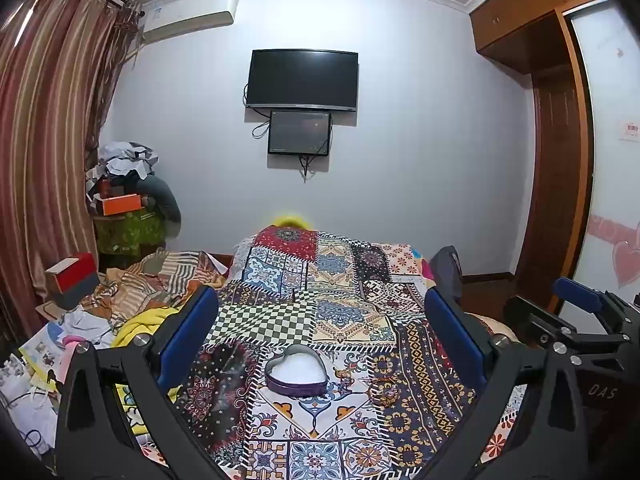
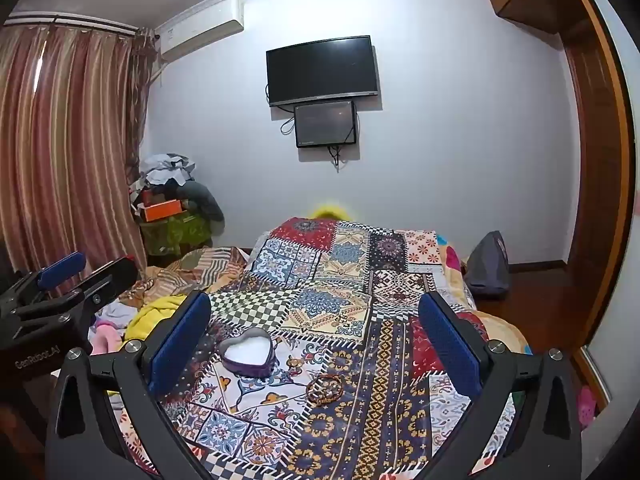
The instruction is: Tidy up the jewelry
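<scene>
Pre-grasp step judged. Left gripper (image 1: 320, 336) and right gripper (image 2: 316, 334) held spread wide, empty. Beaded bracelet (image 2: 325, 389) lying at 4 o'clock of heart-shaped box (image 2: 248, 354); bracelet pickup called for next.

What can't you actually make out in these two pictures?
- Inside the heart-shaped box: only white lining shows in both views; small pieces would be too small to tell.
- Bracelet: blurry in the right view, its beads are unclear; nearly lost against the patterned cloth in the left view.
- Bedside clutter: cut off by the left gripper's fingers.
</scene>
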`<action>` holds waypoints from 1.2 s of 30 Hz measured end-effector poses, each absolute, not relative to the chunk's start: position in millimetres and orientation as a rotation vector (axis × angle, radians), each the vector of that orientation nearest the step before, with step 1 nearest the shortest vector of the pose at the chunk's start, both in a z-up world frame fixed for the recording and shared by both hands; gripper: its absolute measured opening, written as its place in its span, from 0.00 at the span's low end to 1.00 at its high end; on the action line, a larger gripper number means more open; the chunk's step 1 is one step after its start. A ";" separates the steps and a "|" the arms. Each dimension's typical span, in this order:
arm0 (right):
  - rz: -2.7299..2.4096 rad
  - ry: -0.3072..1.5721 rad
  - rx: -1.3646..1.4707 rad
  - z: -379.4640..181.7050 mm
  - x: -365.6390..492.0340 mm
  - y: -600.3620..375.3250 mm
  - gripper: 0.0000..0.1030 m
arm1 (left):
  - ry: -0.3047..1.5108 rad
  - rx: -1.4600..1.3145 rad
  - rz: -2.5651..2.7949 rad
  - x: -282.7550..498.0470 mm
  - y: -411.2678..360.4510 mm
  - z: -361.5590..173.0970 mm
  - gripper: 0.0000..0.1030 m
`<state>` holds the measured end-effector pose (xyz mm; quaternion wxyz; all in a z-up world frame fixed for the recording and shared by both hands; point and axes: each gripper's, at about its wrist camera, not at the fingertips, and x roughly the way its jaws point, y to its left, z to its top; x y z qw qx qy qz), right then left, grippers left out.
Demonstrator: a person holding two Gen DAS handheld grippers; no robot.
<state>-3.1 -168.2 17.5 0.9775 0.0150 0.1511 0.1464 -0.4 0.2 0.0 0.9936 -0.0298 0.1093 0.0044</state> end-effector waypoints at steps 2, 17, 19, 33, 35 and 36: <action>0.294 0.305 0.029 17.8 -3.5 -168.5 1.00 | 0.219 -0.063 0.006 -1.1 0.6 0.1 1.00; 0.291 0.310 0.024 16.3 -3.0 -168.8 1.00 | 0.225 -0.069 0.031 3.6 5.1 -6.7 1.00; 0.292 0.311 0.024 19.7 -3.7 -170.2 1.00 | 0.224 -0.067 0.035 3.4 4.8 -5.9 1.00; 0.292 0.314 0.021 20.6 -3.7 -170.8 1.00 | 0.219 -0.068 0.027 2.3 3.1 -4.9 1.00; 0.291 0.315 0.020 20.6 -3.7 -170.4 1.00 | 0.219 -0.068 0.026 2.3 3.0 -4.9 1.00; 0.291 0.316 0.020 20.7 -3.9 -170.4 1.00 | 0.219 -0.068 0.027 2.4 2.9 -4.8 1.00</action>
